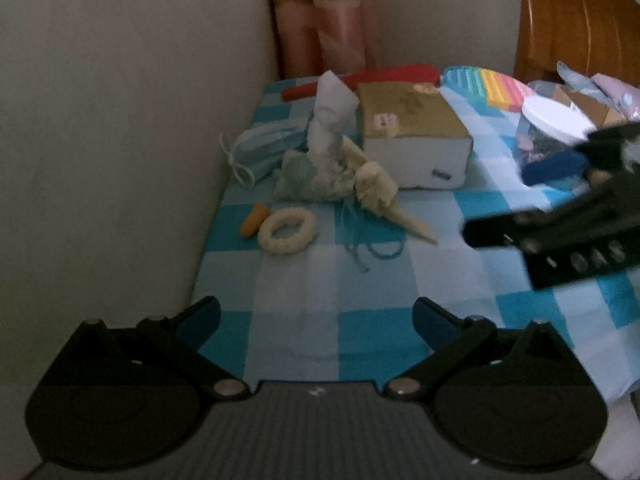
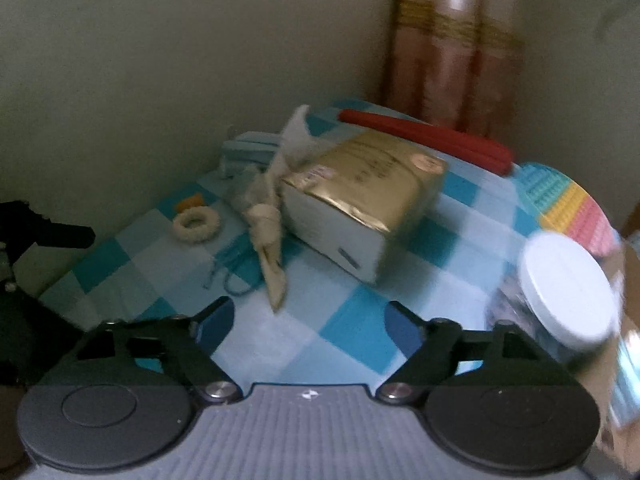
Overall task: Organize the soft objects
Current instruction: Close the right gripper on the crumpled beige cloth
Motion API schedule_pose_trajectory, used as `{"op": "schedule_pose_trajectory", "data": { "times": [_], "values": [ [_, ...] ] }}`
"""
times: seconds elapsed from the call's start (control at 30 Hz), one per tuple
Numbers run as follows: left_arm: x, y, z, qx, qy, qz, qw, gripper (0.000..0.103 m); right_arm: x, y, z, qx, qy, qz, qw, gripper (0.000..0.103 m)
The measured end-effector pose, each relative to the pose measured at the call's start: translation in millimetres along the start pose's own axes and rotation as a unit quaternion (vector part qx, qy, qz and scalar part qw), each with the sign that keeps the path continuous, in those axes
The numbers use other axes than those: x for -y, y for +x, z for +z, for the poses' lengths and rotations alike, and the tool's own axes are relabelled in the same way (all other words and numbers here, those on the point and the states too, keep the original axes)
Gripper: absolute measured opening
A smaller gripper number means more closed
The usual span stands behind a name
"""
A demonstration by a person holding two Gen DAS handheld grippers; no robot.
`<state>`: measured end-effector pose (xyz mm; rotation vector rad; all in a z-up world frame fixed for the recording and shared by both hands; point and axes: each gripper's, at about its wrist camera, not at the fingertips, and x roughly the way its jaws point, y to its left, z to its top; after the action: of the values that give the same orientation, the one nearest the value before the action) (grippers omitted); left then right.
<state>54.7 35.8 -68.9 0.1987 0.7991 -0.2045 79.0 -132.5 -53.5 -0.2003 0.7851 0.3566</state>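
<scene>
Checked tablecloth [image 1: 360, 280], soft clutter — cream ring [image 1: 287, 231], face masks [image 1: 262, 152] — unsorted by wall; left gripper [image 1: 316, 316] and right gripper [image 2: 309, 322] both spread, empty, apparently awaiting a pick.

Your black left gripper with blue finger pads [image 1: 316, 322] is spread wide, holding nothing. Your matching black right gripper [image 2: 308, 322] is likewise spread, empty, to its right.

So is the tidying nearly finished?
No, it looks barely started. Nothing looks sorted: the fluffy ring, cream cloth and blue masks lie loose on the checked cloth. Left gripper and right gripper are both open and empty.
</scene>
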Motion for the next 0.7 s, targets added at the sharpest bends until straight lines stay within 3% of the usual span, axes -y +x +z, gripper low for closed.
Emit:
{"op": "schedule_pose_trajectory", "data": {
  "times": [0.2, 0.53, 0.57, 0.6, 0.63, 0.7],
  "values": [
    [-4.9, 4.1, -6.4, -0.014, -0.004, 0.003, 0.9999, 0.102, -9.9, 28.4, 18.7, -0.008, -0.022, 0.032, 0.999, 0.067],
    [-11.2, 11.8, -5.8, -0.017, -0.015, -0.001, 0.9997, 0.102, -20.5, 63.9, 36.8, -0.017, -0.036, 0.039, 0.998, 0.046],
    [-11.6, 13.1, -6.0, -0.019, -0.017, -0.002, 0.9997, 0.102, -21.4, 65.8, 37.0, -0.018, -0.035, 0.040, 0.998, 0.042],
    [-12.0, 14.7, -5.9, -0.020, -0.017, -0.003, 0.9997, 0.102, -21.6, 67.3, 37.5, -0.019, -0.035, 0.041, 0.998, 0.029],
    [-12.1, 15.9, -6.0, -0.021, -0.018, -0.003, 0.9996, 0.102, -21.6, 67.7, 37.5, -0.023, -0.036, 0.043, 0.998, 0.022],
    [-12.7, 17.9, -5.7, -0.023, -0.020, -0.003, 0.9995, 0.102, -21.4, 67.9, 37.3, -0.024, -0.038, 0.044, 0.998, 0.020]
  ]
}}
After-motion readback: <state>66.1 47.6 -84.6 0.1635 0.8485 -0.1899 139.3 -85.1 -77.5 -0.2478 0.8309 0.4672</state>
